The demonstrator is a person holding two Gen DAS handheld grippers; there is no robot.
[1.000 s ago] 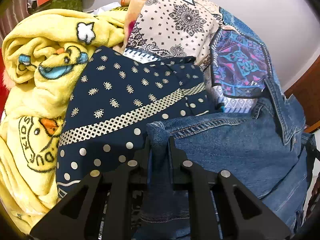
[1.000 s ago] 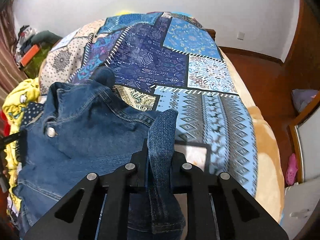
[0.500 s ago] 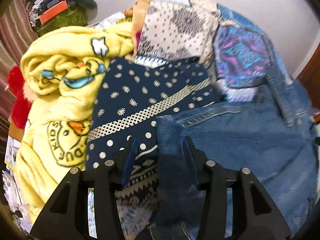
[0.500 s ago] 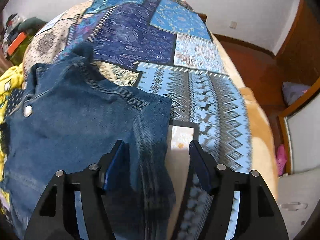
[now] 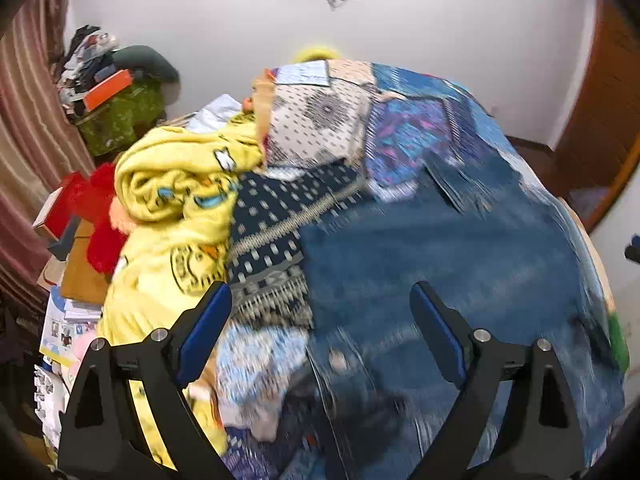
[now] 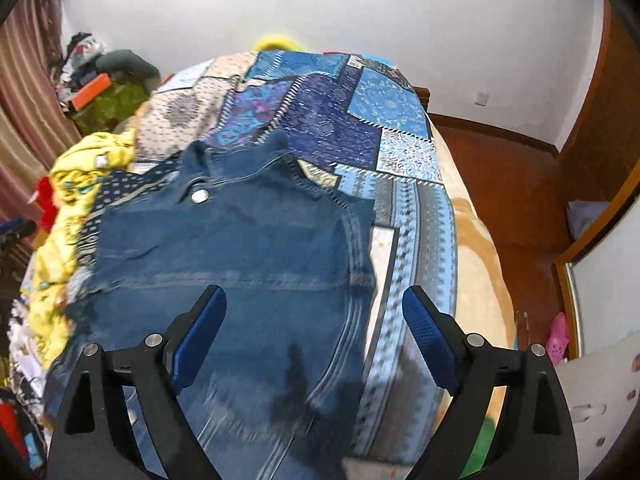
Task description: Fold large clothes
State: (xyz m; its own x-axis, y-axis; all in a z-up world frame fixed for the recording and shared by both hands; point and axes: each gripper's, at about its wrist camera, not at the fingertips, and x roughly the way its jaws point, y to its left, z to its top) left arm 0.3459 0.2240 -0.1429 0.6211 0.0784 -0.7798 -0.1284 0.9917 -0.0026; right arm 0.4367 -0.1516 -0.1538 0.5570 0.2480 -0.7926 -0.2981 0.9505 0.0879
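A blue denim jacket (image 6: 248, 248) lies spread flat on the patchwork bedspread (image 6: 340, 120), collar toward the far wall, a metal button near the collar. It also shows blurred in the left wrist view (image 5: 440, 260). My left gripper (image 5: 320, 320) is open and empty above the jacket's left edge. My right gripper (image 6: 314, 324) is open and empty above the jacket's right side, near the bed edge.
A yellow duck blanket (image 5: 176, 184) and a navy dotted cloth (image 5: 280, 220) are heaped to the jacket's left. Boxes, papers and a red plush (image 5: 96, 220) lie beside the bed at left. Wooden floor (image 6: 520, 184) and a cabinet are on the right.
Both grippers have opened and let go of the denim folds they held, then pulled back and up. The jacket now lies flat on the bed.
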